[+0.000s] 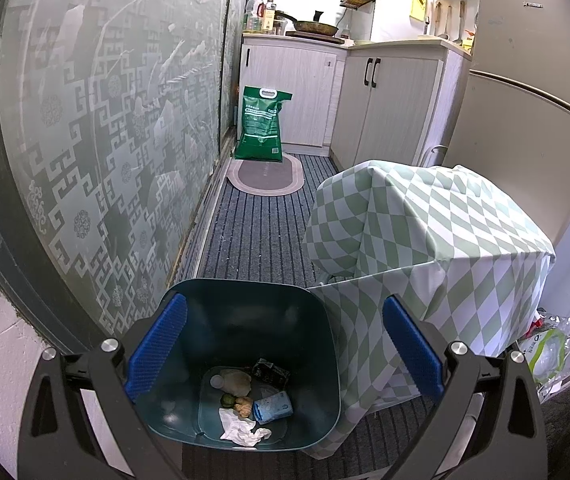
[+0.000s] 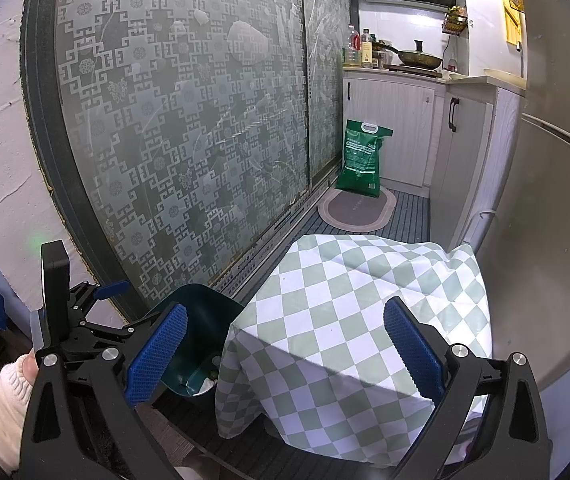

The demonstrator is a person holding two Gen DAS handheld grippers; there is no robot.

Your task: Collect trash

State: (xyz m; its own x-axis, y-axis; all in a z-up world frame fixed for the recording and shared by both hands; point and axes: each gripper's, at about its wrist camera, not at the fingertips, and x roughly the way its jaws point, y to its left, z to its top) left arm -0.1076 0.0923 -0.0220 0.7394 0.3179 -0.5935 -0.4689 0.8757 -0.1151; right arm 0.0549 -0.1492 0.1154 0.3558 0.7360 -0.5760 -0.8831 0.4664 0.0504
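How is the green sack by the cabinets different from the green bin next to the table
The sack is bright green with white print and a white handle; the bin is plain dark teal. The sack is a soft bag, apparently closed, standing at the far end of the floor against the cabinet; the bin is rigid and open-topped, below the left gripper, with trash in its bottom. Both stand upright on the floor near the sliding door.

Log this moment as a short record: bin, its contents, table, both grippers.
bin: dark green trash bin, on the floor beside the table
contents: crumpled white tissue, blue packet, dark wrapper, food scraps
table: covered by a green-and-white checked cloth, nothing on top
left gripper: jaws open, empty, over the bin
right gripper: jaws open, empty, over the table
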